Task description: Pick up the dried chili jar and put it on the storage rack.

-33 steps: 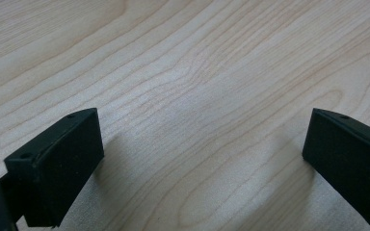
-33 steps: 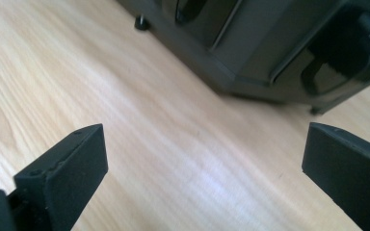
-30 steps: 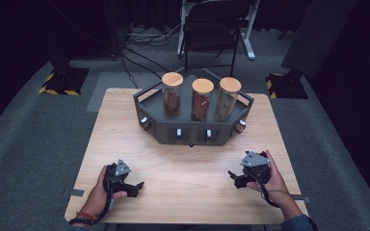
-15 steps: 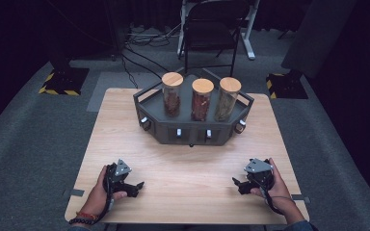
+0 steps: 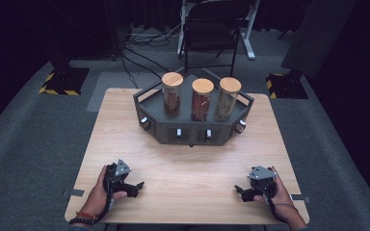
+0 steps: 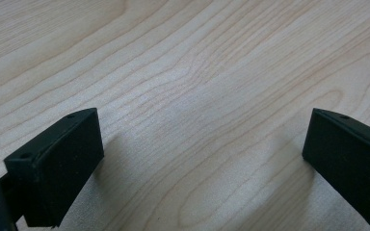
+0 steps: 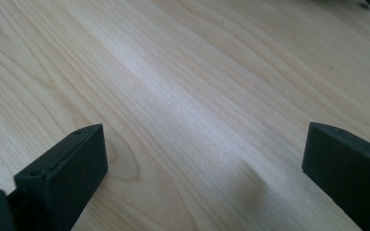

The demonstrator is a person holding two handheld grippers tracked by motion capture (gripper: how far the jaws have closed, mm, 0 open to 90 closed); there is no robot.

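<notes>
Wooden tabletop [image 5: 188,163] under both claws — left claw [image 5: 134,185] and right claw [image 5: 241,192] rest low, jaws wide apart, empty — three cork-lidded jars [image 5: 202,98] stand well ahead in the dark tray [image 5: 192,132]; best lift first, approach level.

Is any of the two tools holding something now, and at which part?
Nothing is held: left tool and right tool are open, over the bare wooden table.

left gripper [image 5: 136,185]: black, grey plate | right gripper [image 5: 241,192]: same | left wrist: beaded bracelet [image 5: 83,219]
</notes>
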